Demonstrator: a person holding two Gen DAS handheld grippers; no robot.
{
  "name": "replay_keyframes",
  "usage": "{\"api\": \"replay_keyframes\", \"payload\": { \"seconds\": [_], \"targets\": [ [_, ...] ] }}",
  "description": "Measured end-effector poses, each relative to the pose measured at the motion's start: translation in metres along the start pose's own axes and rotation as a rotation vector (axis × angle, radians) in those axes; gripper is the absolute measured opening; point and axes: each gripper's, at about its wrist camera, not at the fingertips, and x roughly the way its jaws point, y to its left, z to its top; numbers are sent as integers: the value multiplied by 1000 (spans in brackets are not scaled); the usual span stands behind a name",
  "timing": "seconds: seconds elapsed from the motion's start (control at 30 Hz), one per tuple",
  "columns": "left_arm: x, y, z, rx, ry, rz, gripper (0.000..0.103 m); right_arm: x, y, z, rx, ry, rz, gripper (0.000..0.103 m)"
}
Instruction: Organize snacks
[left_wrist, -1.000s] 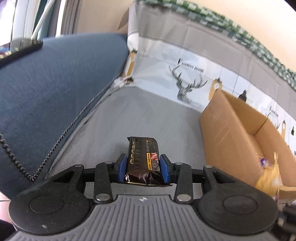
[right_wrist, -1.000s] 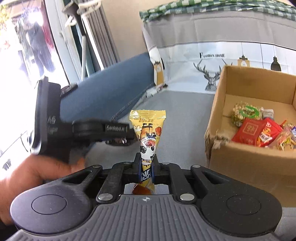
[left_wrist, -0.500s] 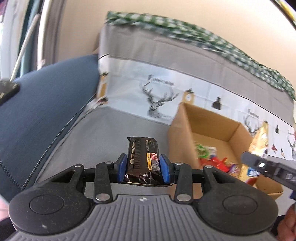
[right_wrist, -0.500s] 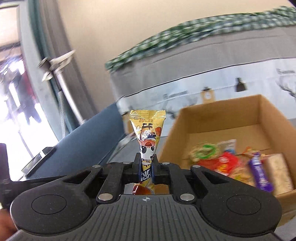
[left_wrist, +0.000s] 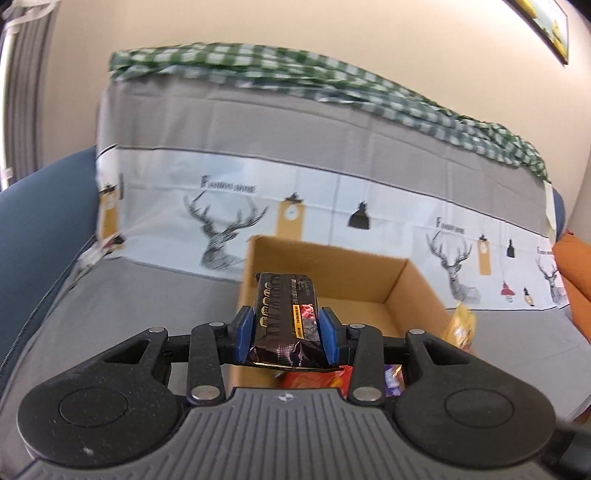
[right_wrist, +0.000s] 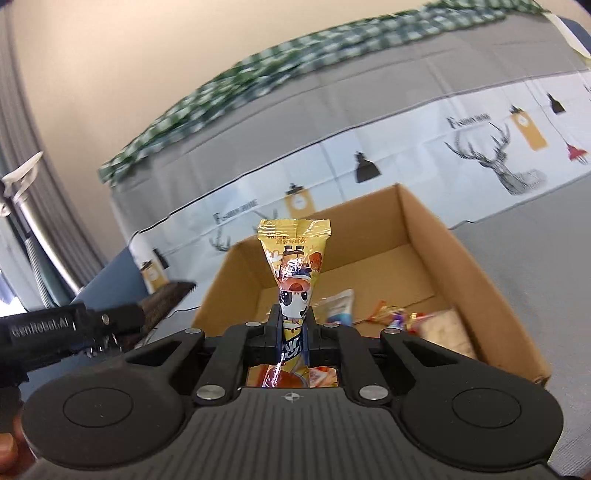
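My left gripper (left_wrist: 286, 336) is shut on a black snack packet (left_wrist: 286, 319) and holds it above the near left edge of an open cardboard box (left_wrist: 332, 273) on the sofa seat. My right gripper (right_wrist: 293, 330) is shut on a yellow cartoon snack pouch (right_wrist: 295, 266), upright, over the near side of the same box (right_wrist: 476, 280). Several loose snacks (right_wrist: 424, 321) lie on the box floor. The yellow pouch also shows at the right in the left wrist view (left_wrist: 460, 326). The left gripper shows at the left in the right wrist view (right_wrist: 74, 325).
The sofa back wears a grey and white cover with deer prints (left_wrist: 229, 225) and a green checked cloth (left_wrist: 295, 81) on top. A blue armrest (left_wrist: 33, 214) is at the left, an orange cushion (left_wrist: 576, 266) at the right, grey seat (left_wrist: 110, 295) around the box.
Both grippers have swung from the left side of the sofa toward the box and now hover over it, each still holding its snack.
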Motion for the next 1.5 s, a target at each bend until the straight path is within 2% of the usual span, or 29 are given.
{"api": "replay_keyframes", "payload": {
  "seconds": [0.1,0.33,0.4,0.43,0.47,0.5,0.63,0.7,0.77,0.8,0.9,1.03,1.23,1.33,1.5],
  "targets": [
    [9,-15,10,13,-15,-21,42,3,-11,2,45,7,8,10],
    [23,-33,25,41,-38,-44,42,6,-14,5,54,2,18,10],
    [31,-34,23,64,14,-50,54,6,-13,5,44,8,18,15],
    [34,-33,21,64,38,-43,68,8,-12,5,37,14,3,21],
    [33,-31,19,52,44,-36,72,9,-12,4,33,22,-14,48],
    [31,-27,17,38,45,-32,73,9,-12,3,33,17,-32,71],
    [15,-15,7,47,42,16,85,6,-11,4,24,-5,-49,83],
    [5,-11,2,69,56,40,85,6,-10,4,19,-2,-67,95],
    [-9,-6,-3,71,45,85,87,2,-9,4,12,-13,-76,101],
    [-16,-4,-5,66,38,99,89,0,-8,4,7,-17,-81,102],
    [-36,2,-12,55,47,126,102,-6,-5,3,-9,-19,-107,102],
    [-59,11,-21,16,93,74,102,-21,-3,4,-18,-13,-165,102],
    [-66,11,-48,25,184,95,102,-52,3,9,-76,57,-279,102],
    [-60,9,-66,39,235,124,102,-74,1,2,-131,57,-290,102],
    [-47,9,-94,33,296,121,102,-96,-9,-19,-165,53,-307,102]
  ]
}}
